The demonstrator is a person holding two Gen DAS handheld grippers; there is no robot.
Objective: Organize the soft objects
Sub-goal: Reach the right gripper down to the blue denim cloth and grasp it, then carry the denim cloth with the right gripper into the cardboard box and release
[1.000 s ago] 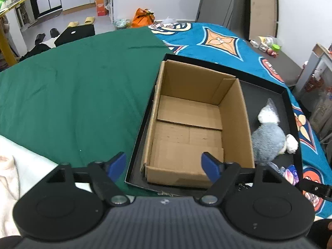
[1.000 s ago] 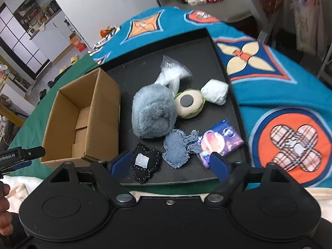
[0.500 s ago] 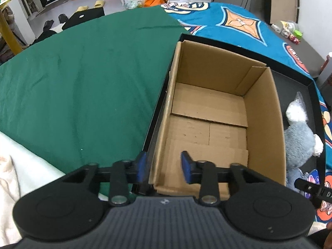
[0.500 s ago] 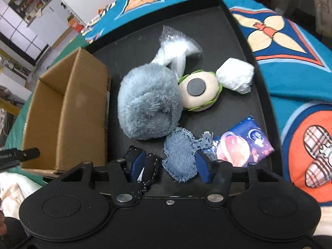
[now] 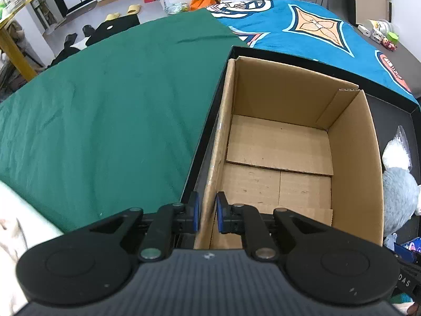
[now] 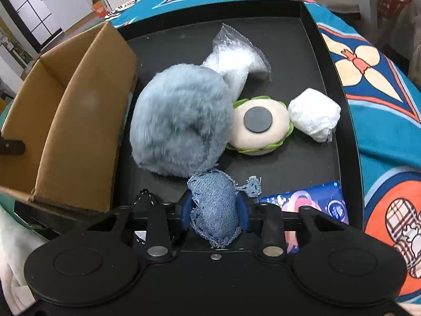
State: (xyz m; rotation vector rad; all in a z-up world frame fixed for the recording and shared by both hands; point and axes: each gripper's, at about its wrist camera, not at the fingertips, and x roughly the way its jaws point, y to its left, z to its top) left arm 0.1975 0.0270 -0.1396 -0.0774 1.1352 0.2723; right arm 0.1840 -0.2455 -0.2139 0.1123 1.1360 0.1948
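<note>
An open, empty cardboard box stands at the left end of a black tray. My left gripper is shut on the box's near-left wall. The box also shows in the right wrist view. My right gripper is shut on a blue denim cushion at the tray's front edge. Behind it lie a fluffy grey-blue plush, a burger-shaped plush, a white wrapped bundle and a clear bag of white stuffing.
A blue tissue pack lies right of the denim cushion and a black stitched cushion left of it, mostly hidden. The tray sits on a green cloth and a patterned blue blanket. White fabric lies at the near left.
My left gripper moved to the box's near-left wall and closed on it. My right gripper advanced to the denim cushion and closed on it.
</note>
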